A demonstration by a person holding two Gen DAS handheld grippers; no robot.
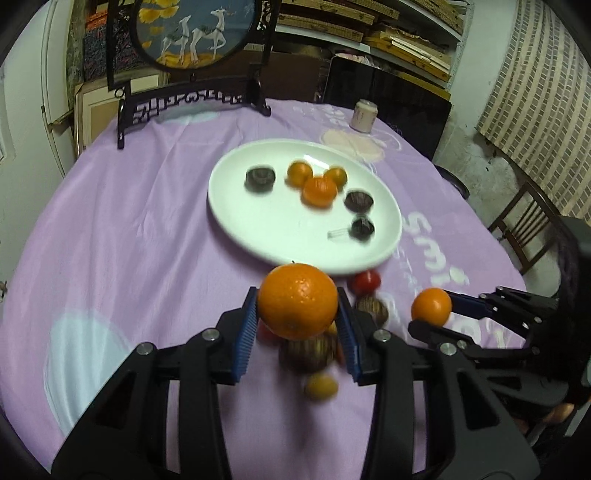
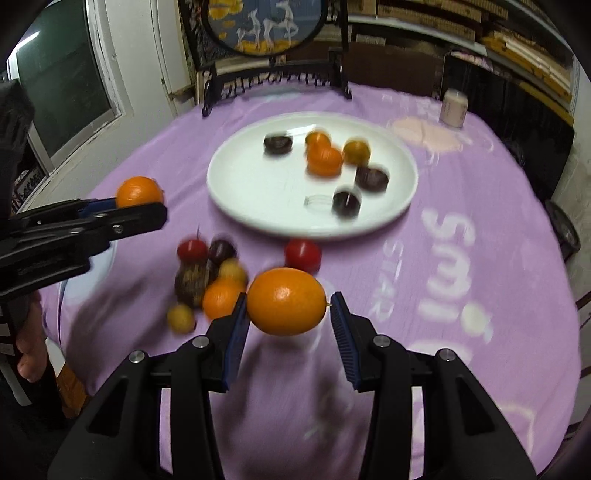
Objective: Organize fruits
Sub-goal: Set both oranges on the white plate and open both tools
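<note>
The left hand-held gripper [image 1: 297, 325] holds a large orange [image 1: 297, 301] between its blue ribbed pads [image 1: 246, 334], lifted above the loose fruit. The orange is round, bright and dimpled, its skin glossy under the light. The right hand-held gripper [image 2: 288, 325] carries a smaller orange [image 2: 286, 306]; the left pad touches it and a short stem points at the right pad, so whether that side presses on the fruit cannot be told. This orange looks smooth and somewhat oval in the right wrist view.

Below the grippers a small heap of fruit [image 2: 210, 275] lies on the surface: red, yellow, orange and dark brown pieces, blurred. A red fruit [image 2: 303, 255] sits apart, just beside the near rim of a white plate [image 1: 236, 206]. The plate already holds three orange fruits [image 1: 319, 190] and three dark round ones [image 1: 260, 178], spread apart.

The surface [image 1: 129, 229] is round, under a lilac cloth with pale printed letters. At its far edge stand a small pale cup [image 1: 364, 115] and a dark carved stand holding a round deer picture [image 1: 195, 33]. Stacked boards fill shelves behind.
</note>
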